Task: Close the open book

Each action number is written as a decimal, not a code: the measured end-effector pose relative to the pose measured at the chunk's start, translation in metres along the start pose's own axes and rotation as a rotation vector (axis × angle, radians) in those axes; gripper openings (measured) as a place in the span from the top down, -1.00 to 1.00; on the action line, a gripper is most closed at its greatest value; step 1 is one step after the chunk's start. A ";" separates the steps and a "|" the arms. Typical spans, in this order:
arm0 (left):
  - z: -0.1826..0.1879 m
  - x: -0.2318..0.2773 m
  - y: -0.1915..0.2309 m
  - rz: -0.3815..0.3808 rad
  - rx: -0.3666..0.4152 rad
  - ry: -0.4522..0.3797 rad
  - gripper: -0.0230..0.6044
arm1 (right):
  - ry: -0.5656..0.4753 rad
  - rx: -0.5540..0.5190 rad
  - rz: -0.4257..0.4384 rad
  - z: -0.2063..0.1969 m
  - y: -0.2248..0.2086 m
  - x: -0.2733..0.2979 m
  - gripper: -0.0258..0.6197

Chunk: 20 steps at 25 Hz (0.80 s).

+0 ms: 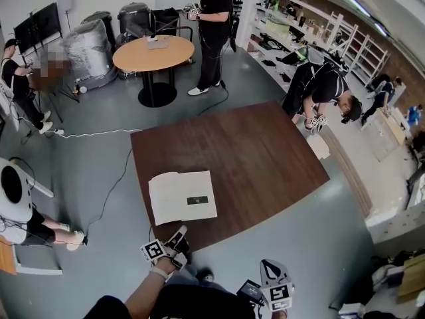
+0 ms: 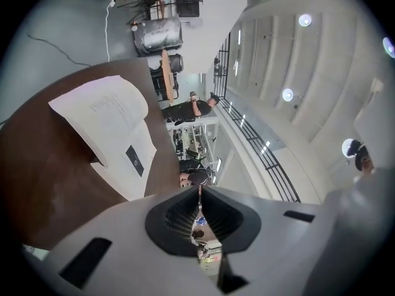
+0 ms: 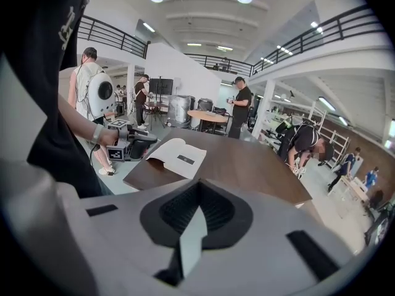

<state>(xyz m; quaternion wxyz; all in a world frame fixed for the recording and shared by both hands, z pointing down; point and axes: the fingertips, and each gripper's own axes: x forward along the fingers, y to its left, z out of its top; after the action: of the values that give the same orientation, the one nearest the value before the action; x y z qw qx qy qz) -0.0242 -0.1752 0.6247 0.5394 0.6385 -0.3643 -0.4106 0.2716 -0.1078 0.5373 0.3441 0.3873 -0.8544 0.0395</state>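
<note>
An open white book (image 1: 182, 197) lies on the dark brown table (image 1: 252, 158), close to its front left edge, one page slightly lifted. My left gripper (image 1: 178, 234) is shut and empty, its tips at the table's front edge just below the book. In the left gripper view the book (image 2: 114, 128) lies to the left, ahead of the shut left gripper (image 2: 199, 190), which is rolled onto its side. My right gripper (image 1: 267, 266) hangs shut and empty below the table edge, off the table. The right gripper view shows the book (image 3: 176, 156) and the left gripper (image 3: 133, 145) beside it.
A round wooden table (image 1: 154, 52) stands at the back with a person (image 1: 214, 32) beside it. Another person (image 1: 325, 85) bends over at the table's right corner. Someone sits on the floor at left (image 1: 20, 205). A white cable (image 1: 99, 133) runs across the floor.
</note>
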 end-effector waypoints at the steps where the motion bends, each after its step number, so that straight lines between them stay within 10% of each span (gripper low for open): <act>1: 0.001 0.002 0.002 0.000 -0.004 -0.001 0.92 | 0.002 0.001 -0.002 0.001 -0.002 0.001 0.96; 20: 0.029 0.023 0.025 -0.002 -0.058 -0.019 0.77 | 0.054 0.009 -0.039 0.011 -0.005 0.013 0.96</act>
<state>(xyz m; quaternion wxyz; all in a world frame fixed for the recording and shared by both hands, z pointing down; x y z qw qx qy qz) -0.0418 -0.2115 0.6439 0.5538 0.6190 -0.3566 -0.4277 0.2627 -0.1230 0.5361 0.3660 0.4043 -0.8368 0.0472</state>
